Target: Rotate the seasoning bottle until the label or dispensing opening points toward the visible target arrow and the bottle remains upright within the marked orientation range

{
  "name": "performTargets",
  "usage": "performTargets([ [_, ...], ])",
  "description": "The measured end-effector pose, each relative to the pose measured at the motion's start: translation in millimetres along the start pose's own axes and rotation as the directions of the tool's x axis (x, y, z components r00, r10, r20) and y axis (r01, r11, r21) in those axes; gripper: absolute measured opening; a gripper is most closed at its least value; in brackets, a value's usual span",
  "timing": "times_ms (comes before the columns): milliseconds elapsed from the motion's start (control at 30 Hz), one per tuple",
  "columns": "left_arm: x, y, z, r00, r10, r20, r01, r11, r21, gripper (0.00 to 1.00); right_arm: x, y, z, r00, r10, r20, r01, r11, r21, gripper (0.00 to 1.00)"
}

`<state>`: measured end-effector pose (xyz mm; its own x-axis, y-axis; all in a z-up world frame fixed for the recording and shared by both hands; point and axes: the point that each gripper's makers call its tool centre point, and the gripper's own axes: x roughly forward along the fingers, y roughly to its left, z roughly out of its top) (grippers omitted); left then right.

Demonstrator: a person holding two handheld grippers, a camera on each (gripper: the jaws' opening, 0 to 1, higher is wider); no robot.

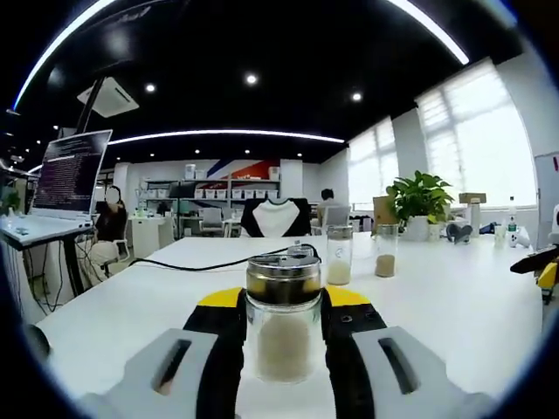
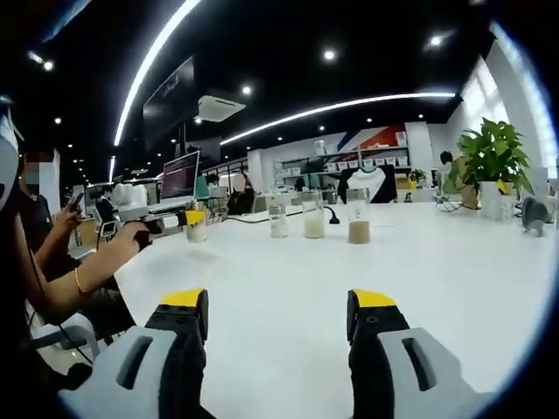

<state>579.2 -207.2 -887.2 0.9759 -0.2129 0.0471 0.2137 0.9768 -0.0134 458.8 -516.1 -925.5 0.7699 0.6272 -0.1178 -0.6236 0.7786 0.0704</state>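
A glass seasoning bottle (image 1: 282, 336) with a metal lid and pale powder inside stands upright on the white table (image 1: 454, 305). My left gripper (image 1: 282, 301) is shut on it, its yellow-tipped jaws pressing both sides. From the right gripper view, that same bottle (image 2: 196, 223) sits far left in the left gripper (image 2: 170, 225), which a hand (image 2: 131, 237) holds. My right gripper (image 2: 278, 305) is open over bare table, nothing between its jaws. A black and yellow part of it (image 1: 543, 266) enters the left gripper view at the right edge.
Three more jars (image 2: 278, 221), (image 2: 314, 216), (image 2: 358, 218) stand mid-table; two appear as jars (image 1: 338, 256), (image 1: 385, 253) behind the held bottle. A black cable (image 1: 201, 264) crosses the table. A potted plant (image 1: 419, 199) stands far right, a screen (image 1: 70, 170) at left. A seated person (image 2: 39, 253) is at the table's left.
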Motion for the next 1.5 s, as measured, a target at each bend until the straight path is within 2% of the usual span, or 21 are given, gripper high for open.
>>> performTargets([
  [200,-6,-0.3,4.0,1.0,0.006,0.01,-0.006,1.0,0.004,0.35,-1,8,5.3,0.999,0.038,0.021,-0.037,0.999,-0.022,0.58],
  [633,-20,-3.5,4.1,1.0,0.007,0.01,-0.008,1.0,0.013,0.35,1,8,3.4,0.999,0.035,-0.007,-0.035,0.999,-0.024,0.63],
  [900,-26,-12.4,1.0,0.999,-0.018,0.032,0.018,1.0,0.013,0.35,1,6,5.7,1.0,0.027,-0.015,-0.027,0.999,-0.031,0.65],
  [933,-27,-11.3,1.1,0.999,-0.004,0.048,0.005,1.0,-0.017,0.35,0,5,4.7,0.999,0.027,-0.022,-0.028,0.999,-0.033,0.65],
  [1100,-31,-16.1,-6.5,1.0,-0.003,0.026,0.003,1.0,0.003,0.35,1,5,0.4,0.999,0.027,-0.037,-0.029,0.999,-0.035,0.65],
  [1300,-37,-14.5,-8.4,0.999,0.028,0.026,-0.028,1.0,-0.005,0.35,3,8,-2.5,0.998,0.037,-0.041,-0.038,0.999,-0.028,0.65],
  [1500,-43,-17.3,-11.5,0.999,0.03,0.025,-0.03,1.0,-0.01,0.35,5,9,-4.2,0.998,0.047,-0.047,-0.048,0.998,-0.028,0.65],
])
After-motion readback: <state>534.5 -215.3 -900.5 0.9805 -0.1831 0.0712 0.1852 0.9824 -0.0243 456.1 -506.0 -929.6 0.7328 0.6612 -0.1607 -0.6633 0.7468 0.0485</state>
